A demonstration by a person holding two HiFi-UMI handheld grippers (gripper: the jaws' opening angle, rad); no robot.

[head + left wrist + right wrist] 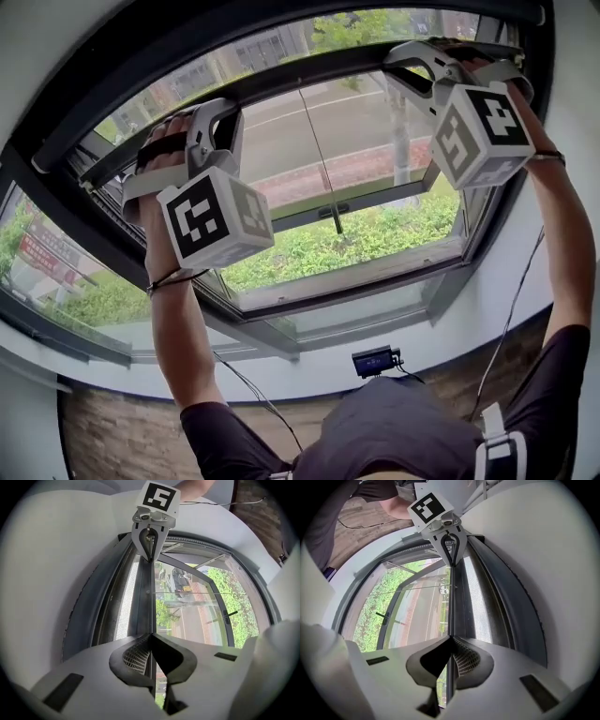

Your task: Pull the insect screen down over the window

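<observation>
The insect screen's dark pull bar [309, 79] runs across the top of the window. My left gripper [214, 111] is shut on the bar's left part and my right gripper [424, 58] on its right part. In the left gripper view the jaws [151, 636] pinch the bar's thin edge [149, 602], with the right gripper [151, 555] clamped on the same bar farther along. The right gripper view mirrors this: its jaws [451, 638] are closed on the bar [452, 597], the left gripper [452, 557] beyond. Only a narrow strip of mesh [123, 606] [480, 606] shows beside the bar.
Below the bar the dark window frame [450, 281] surrounds the glass, with a handle [333, 211] on the sash and a thin cord [314, 141] hanging towards it. A small black device [375, 359] sits at the sill. White wall [56, 573] borders the window's top.
</observation>
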